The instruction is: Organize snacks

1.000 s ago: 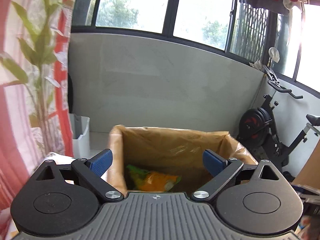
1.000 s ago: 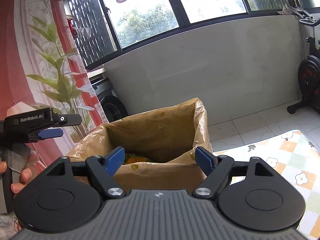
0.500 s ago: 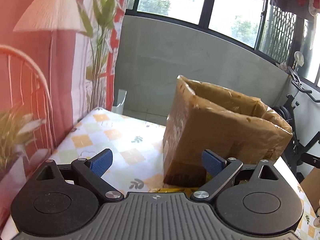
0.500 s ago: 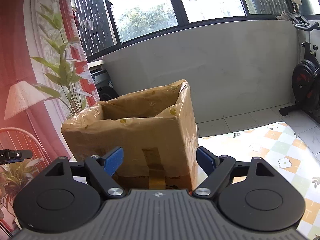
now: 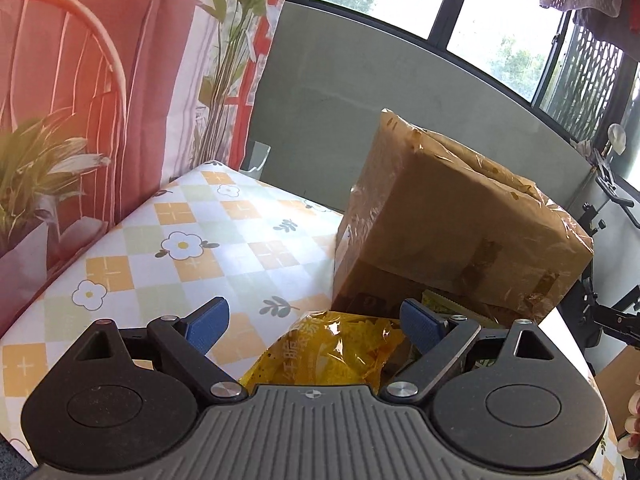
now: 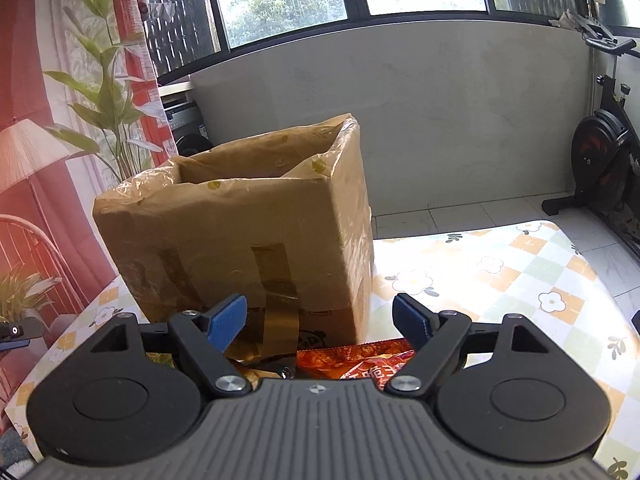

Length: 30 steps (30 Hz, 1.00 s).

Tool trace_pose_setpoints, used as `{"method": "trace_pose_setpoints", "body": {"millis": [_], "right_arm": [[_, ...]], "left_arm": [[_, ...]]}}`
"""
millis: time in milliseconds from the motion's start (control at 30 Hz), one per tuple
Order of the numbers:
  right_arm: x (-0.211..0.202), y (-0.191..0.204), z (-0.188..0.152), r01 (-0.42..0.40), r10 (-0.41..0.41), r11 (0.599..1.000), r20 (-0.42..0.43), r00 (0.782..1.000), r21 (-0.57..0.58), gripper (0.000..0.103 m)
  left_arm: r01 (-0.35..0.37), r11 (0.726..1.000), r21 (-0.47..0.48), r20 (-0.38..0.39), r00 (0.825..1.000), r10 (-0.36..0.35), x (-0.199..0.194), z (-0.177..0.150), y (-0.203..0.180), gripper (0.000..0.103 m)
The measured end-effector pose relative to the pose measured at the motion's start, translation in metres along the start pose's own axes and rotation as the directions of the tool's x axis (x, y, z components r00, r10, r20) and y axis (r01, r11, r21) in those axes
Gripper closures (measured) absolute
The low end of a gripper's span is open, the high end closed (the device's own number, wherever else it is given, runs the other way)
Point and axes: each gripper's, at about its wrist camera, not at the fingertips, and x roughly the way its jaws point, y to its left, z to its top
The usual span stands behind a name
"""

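Yellow crinkly plastic: in your left wrist view a yellow snack bag (image 5: 332,350) lies on the table (image 5: 180,248) right under the left gripper (image 5: 316,326), between and below the blue pads. Its long axis seems to run from the camera toward the cardboard box (image 5: 452,232), though the near end is hidden under the gripper body. The jaws are closing, still wide, and the pads do not press the bag. The gripper tilts downward at the bag. A greenish packet (image 5: 440,303) peeks out just beyond the right pad, at the box's foot. The box, wrapped in brown plastic film, stands just past the bag on the right half of the table. To the left of the box the floral tablecloth gives open room up to the far edge; a red curtain (image 5: 60,100) hangs beside that edge.

In your right wrist view, the right gripper (image 6: 320,322) is spread apart with nothing gripped, tilted down toward the box's base. An orange-red snack bag (image 6: 360,362) lies flat under it, long axis roughly across the view, touching or just short of the box; cannot tell which. The open-topped box fills the left centre. Right of it the table is free up to its far and right edges. An exercise bike (image 6: 604,152) stands on the floor beyond.
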Motion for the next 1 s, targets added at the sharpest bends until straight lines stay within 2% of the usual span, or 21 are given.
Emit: {"method": "trace_pose_setpoints", "body": {"millis": [133,267,433,533,633,767,900,1000], "right_arm": [[0.001,-0.004,0.003,-0.004,0.004,1.0,0.002,1.0,0.026,0.02],[0.003,-0.001,0.001,-0.006,0.006,1.0,0.0,1.0,0.007,0.02],[0.003,-0.001,-0.003,-0.021,0.021,0.997,0.006,1.0,0.073,0.02],[0.001,0.001,-0.008,-0.033,0.033,0.997,-0.003,0.999,0.067,0.02],[-0.002,0.002,-0.013,-0.034,0.034,0.999,-0.024,0.999,0.029,0.02],[-0.005,-0.001,-0.018,-0.007,0.007,1.0,-0.019,1.0,0.011,0.013],[-0.005,-0.008,-0.023,0.002,-0.001,0.998,-0.021,1.0,0.058,0.01],[-0.005,-0.008,-0.027,0.018,-0.016,0.998,-0.027,1.0,0.065,0.007]], "left_arm": [[0.013,1.0,-0.027,0.013,1.0,-0.012,0.003,0.001,0.002,0.01],[-0.006,1.0,-0.03,0.025,1.0,0.007,0.007,0.0,0.001,0.01],[-0.026,0.998,0.055,0.008,1.0,0.025,0.007,-0.001,-0.003,0.01],[-0.038,0.991,0.126,0.015,0.999,0.037,0.005,-0.006,-0.008,0.01],[0.0,0.991,0.132,-0.019,1.0,0.003,0.01,-0.011,-0.008,0.009],[0.041,0.991,0.124,-0.088,0.996,-0.03,0.022,-0.017,-0.009,0.009],[0.058,0.975,0.214,-0.124,0.992,-0.032,0.034,-0.024,-0.018,0.009],[0.061,0.945,0.323,-0.131,0.991,-0.019,0.043,-0.03,-0.029,0.009]]}}
